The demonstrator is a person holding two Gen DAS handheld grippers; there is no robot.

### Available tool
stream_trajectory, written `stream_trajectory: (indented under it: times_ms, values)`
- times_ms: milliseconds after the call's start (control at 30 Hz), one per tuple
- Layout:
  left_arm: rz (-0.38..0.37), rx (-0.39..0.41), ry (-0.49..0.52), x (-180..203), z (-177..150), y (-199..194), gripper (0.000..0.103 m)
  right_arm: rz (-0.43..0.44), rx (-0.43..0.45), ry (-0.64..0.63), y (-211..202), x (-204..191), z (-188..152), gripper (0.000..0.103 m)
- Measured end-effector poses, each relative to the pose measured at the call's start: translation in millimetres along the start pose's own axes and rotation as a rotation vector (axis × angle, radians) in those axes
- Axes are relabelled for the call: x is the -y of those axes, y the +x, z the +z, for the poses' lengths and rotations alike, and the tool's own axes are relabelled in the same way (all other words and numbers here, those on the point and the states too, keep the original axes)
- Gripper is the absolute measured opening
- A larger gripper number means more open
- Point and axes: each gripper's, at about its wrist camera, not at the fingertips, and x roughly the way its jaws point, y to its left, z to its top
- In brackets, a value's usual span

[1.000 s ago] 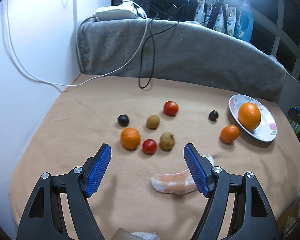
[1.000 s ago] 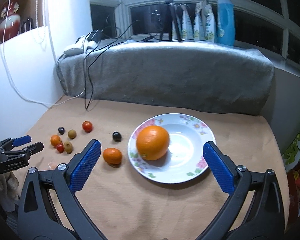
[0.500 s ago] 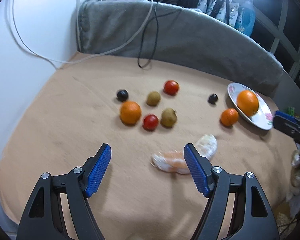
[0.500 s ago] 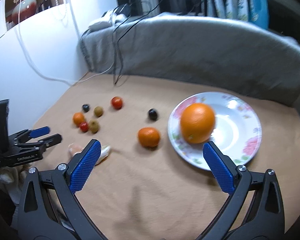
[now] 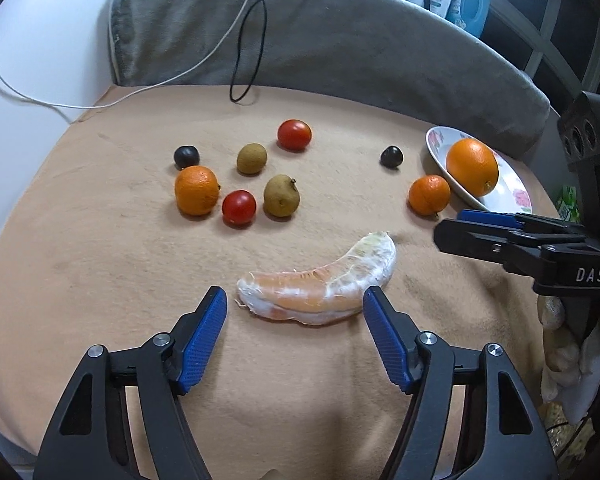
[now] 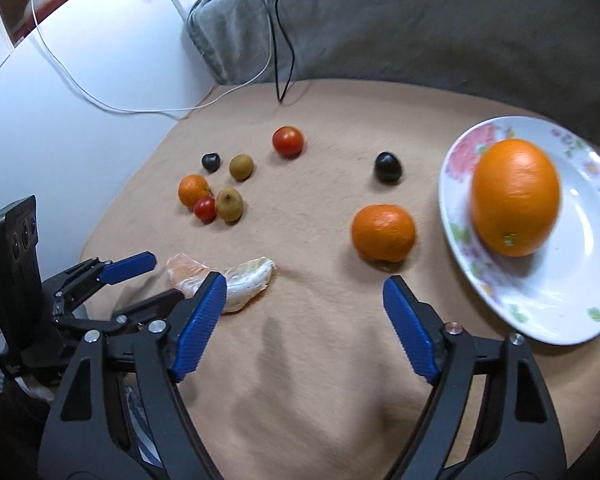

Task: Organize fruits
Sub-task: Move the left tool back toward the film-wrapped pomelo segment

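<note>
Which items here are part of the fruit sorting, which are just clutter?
Job:
plate
large orange
mandarins
peeled pomelo segment
cherry tomatoes
kiwis
dark grapes

Lying about:
grey blanket
white cable
black cable
blue detergent bottle

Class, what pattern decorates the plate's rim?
Pink flowers with green leaves on the white plate; clearest in the right wrist view.
</note>
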Motion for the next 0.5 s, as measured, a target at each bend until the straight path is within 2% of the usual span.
stream_trajectory:
  times_ms: [400,500]
  values:
    - [-0.029,-0.013,-0.024,-13,-5,2,0.069,0.053,-0.061,0.021,22,-6,7,0.07]
    - [-0.058,-0.026,-0.045,-17,-5,6,0.069,0.063,-0.078,0.026,28,-9,9,0.066]
